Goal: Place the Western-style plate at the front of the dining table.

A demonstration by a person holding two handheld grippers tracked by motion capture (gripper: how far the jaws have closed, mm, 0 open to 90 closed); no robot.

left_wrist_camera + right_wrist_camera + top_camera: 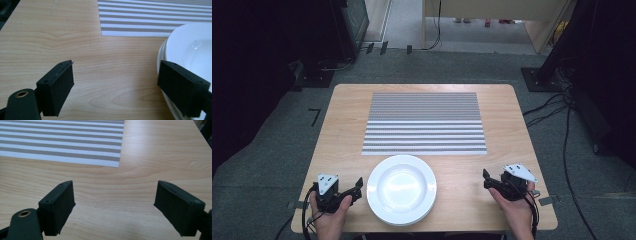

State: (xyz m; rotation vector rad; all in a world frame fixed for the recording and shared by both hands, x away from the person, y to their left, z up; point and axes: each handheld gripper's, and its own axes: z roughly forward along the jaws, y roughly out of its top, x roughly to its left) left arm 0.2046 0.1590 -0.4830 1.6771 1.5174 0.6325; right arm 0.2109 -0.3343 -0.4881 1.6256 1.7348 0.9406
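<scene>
Left tongs (353, 191) spread, right tongs (488, 181) spread, round white plates (401, 189) stacked flat between, rim up

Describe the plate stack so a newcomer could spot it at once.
Start at the light wooden table and find the grey-and-white striped placemat at its middle. Just in front of the mat, at the near edge between the person's two hands, sits the stack of white plates, the table's one round, glossy thing.

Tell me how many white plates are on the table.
2 at least: white plates stacked at the near edge, between the two hand-held grippers, in front of the striped placemat. The left gripper view shows two rims; more may be hidden underneath.
</scene>
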